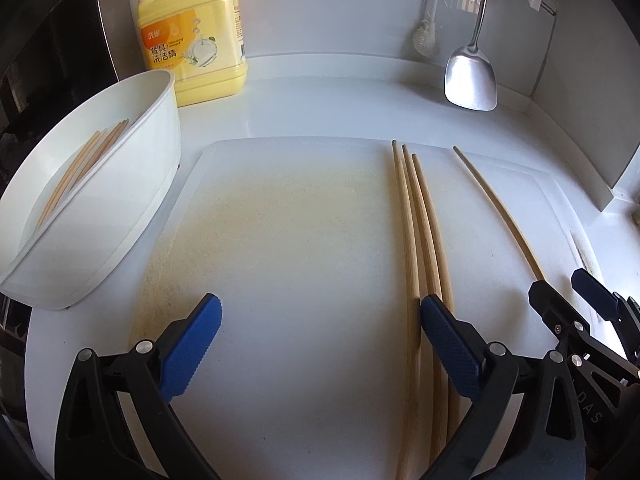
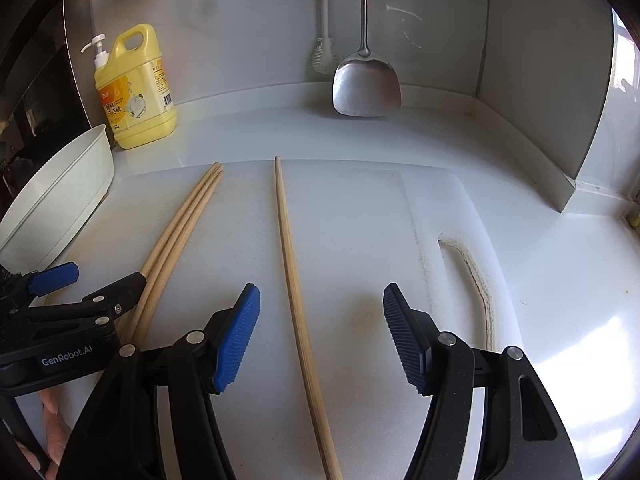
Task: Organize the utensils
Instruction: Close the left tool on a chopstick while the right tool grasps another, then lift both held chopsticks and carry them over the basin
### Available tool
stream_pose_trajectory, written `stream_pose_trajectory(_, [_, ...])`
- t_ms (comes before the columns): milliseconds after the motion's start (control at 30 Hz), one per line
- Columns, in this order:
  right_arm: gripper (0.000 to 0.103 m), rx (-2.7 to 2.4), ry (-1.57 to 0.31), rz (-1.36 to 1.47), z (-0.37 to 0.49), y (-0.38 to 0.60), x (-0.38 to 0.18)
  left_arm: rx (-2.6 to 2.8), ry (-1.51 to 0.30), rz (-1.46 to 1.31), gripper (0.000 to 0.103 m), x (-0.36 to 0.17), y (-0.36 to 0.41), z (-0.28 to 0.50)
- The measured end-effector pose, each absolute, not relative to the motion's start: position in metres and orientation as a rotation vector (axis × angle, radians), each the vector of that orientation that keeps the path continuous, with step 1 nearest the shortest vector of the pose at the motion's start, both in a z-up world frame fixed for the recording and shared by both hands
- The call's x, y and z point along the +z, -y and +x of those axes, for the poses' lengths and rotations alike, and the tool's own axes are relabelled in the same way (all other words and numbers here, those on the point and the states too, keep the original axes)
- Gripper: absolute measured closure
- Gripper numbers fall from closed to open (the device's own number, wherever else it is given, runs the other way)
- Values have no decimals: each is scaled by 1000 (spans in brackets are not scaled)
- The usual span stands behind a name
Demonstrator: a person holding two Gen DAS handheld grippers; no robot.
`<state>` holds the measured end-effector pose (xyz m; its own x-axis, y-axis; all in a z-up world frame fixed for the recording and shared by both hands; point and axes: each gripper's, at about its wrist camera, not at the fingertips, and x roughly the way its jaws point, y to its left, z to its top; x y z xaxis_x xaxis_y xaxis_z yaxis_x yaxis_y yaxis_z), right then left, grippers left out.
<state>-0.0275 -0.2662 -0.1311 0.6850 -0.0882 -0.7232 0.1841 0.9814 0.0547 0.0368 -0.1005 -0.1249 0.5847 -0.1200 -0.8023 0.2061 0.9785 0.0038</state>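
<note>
Hovering low over the cutting board [image 2: 352, 240], right gripper [image 2: 320, 336] spread wide, pinching nothing, with the single chopstick [image 2: 290, 272] lying between its blue pads, untouched, running from lower centre up toward mid frame. Left gripper [image 1: 320, 344] likewise spread and empty; its right-hand pad [image 1: 450, 344] resting over the bundle of 3 chopsticks [image 1: 420, 232] right of centre, contact impossible to confirm. Seen from the right wrist, that bundle lying left of the single stick, slanting toward the lower left under the other gripper's black arm.

Further out, in the left-wrist view: white bin [image 1: 132, 216] at the left edge, tilted, already holding several chopsticks [image 1: 80, 168]. Beyond, yellow detergent bottle [image 1: 196, 32] upper left, steel spatula [image 1: 472, 76] hanging upper right.

Judged partway done: some sticks binned, 4 left on the board. Likely next: closing on a stick and carrying it left to the bin.
</note>
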Motion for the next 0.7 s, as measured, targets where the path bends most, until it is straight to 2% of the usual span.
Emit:
stream_pose_trajectory(100, [42,-156,-803,107,-24,264,-132,-186,-928,98,6,-125,103,42])
stream_pose_trajectory(200, [45,-147,-802,94,-22,262,-131,-191,-916,98,14,-123,107,44])
stream_pose_trajectory(267, [51,-136,-800,81,-20,260,-131,-204,-903,104,30,-121,110,43])
stream_pose_trajectory(367, [62,-121,-798,59,-17,256,-131,-231,-894,118,45,-118,117,41])
stream_pose_trajectory(467, [76,-109,-796,47,-16,251,-131,-253,-888,140,72,-117,123,38])
stream_pose_trajectory(500, [85,-105,-795,36,-16,249,-131,-258,-887,147,78,-116,125,37])
stream_pose_trajectory(533, [89,-106,-795,21,-16,246,-131,-260,-887,155,90,-116,126,35])
stream_pose_trajectory(600, [96,-104,-795,2,-16,242,-131,-258,-884,164,95,-116,127,33])
stream_pose_trajectory(700, [97,-93,-793,19,-16,245,-131,-252,-883,170,95,-116,126,30])
